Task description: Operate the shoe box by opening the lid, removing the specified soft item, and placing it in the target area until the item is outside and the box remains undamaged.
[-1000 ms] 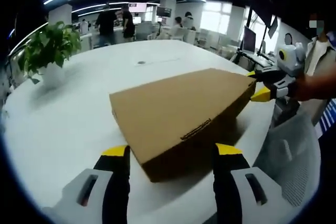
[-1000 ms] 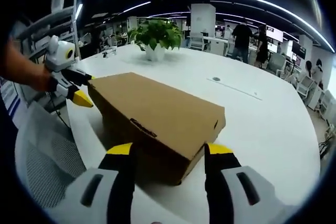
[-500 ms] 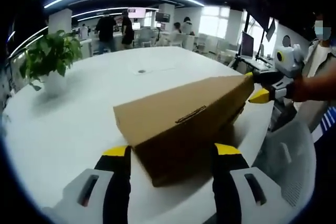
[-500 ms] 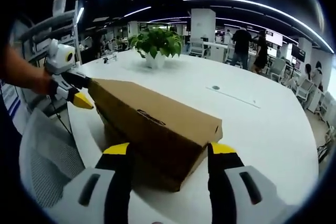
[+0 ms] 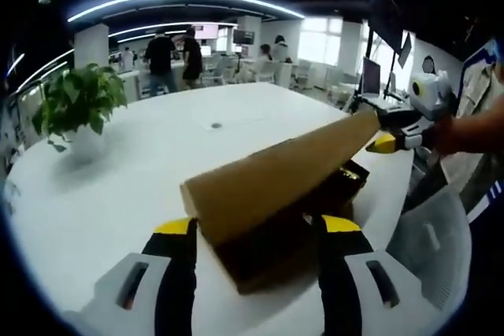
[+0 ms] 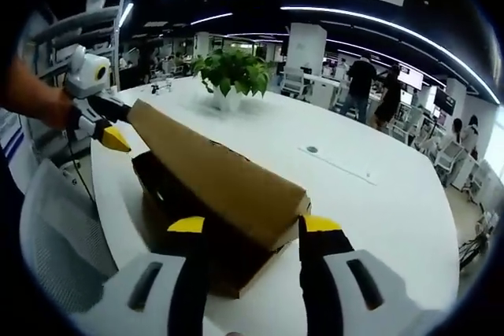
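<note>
The brown cardboard shoe box [image 5: 264, 261] lies on the white table [image 5: 110, 194]. Its lid [image 5: 276, 171] is raised and tilted steeply, and a dark inside [image 5: 342, 179] shows below it. My left gripper [image 5: 256, 226] is open, jaws wide apart on either side of the lid's near end. At the far end, my right gripper [image 5: 384, 131] has the lid's corner between its jaws. In the right gripper view the lid [image 6: 220, 175] slants up over the box [image 6: 228, 273]. My right gripper [image 6: 244, 226] is open astride that end, and my left gripper [image 6: 110, 127] is at the far corner.
A potted plant [image 5: 79, 104] [image 6: 232, 72] stands on the table beyond the box. A grey mesh chair [image 5: 429, 249] [image 6: 55, 234] sits at the table's edge beside the box. People [image 5: 161, 53] stand among desks far behind.
The lid has swung up from nearly flat to a steep tilt, and the box's dark inside has come into sight. Both grippers rose with the lid's ends.
</note>
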